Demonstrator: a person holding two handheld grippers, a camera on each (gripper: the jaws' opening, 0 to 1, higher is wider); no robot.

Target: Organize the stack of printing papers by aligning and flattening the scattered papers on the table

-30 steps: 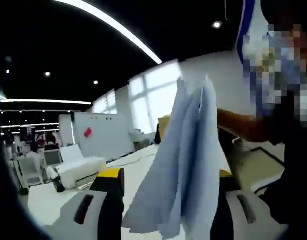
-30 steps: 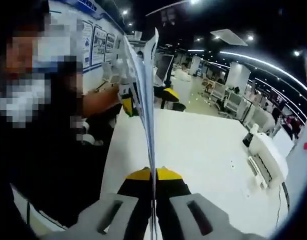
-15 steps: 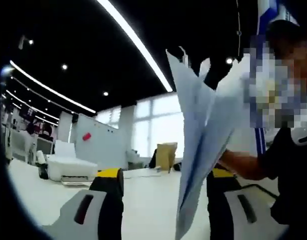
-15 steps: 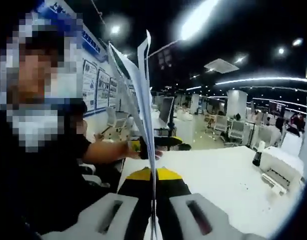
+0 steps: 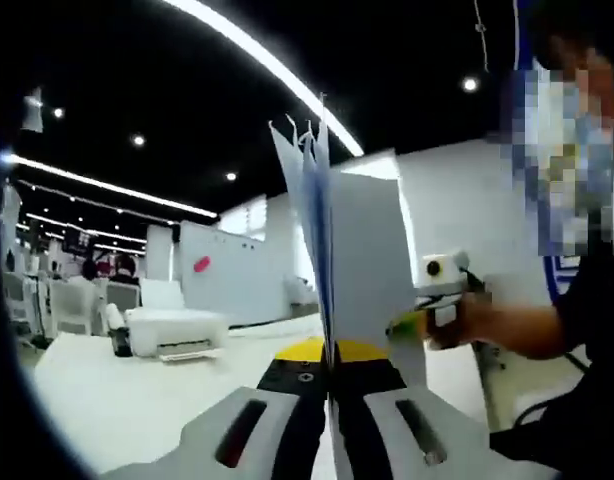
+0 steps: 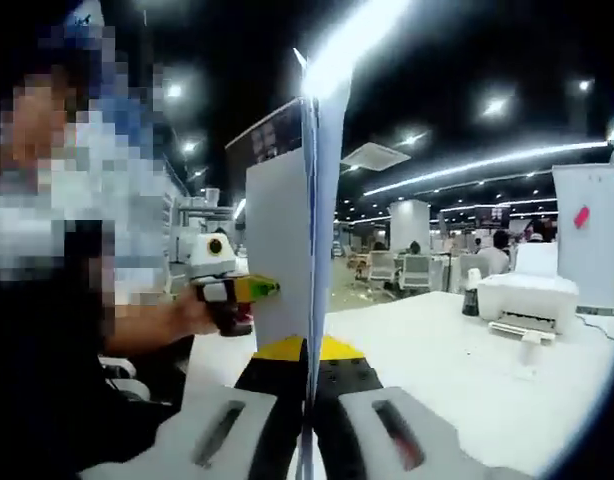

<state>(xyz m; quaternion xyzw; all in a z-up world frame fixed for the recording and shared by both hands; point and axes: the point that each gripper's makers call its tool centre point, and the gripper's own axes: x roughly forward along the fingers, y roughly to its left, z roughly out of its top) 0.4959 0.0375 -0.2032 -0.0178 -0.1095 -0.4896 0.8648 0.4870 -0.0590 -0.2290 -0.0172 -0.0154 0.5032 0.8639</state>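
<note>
the stack of printing papers (image 5: 332, 250) is held upright between the two tools, edge-on to each camera, its long axis rising straight up from the jaws. in the left gripper view the left gripper (image 5: 330, 375) is seen clamped on one end of the sheets, and the right gripper (image 5: 432, 305) is seen just beyond the far edge, held in a hand. in the right gripper view the right gripper (image 6: 312, 375) is likewise closed on the papers (image 6: 307, 240), with the left gripper (image 6: 232, 292) at the opposite side. the white table (image 6: 457, 370) lies below and ahead of both tools, apart from the stack, so a downward tap is judged the move that would square the lower edges. compared with half a second ago, the sheets are less fanned and stand straighter, and the left jaws, then apart, are now closed on them.
</note>
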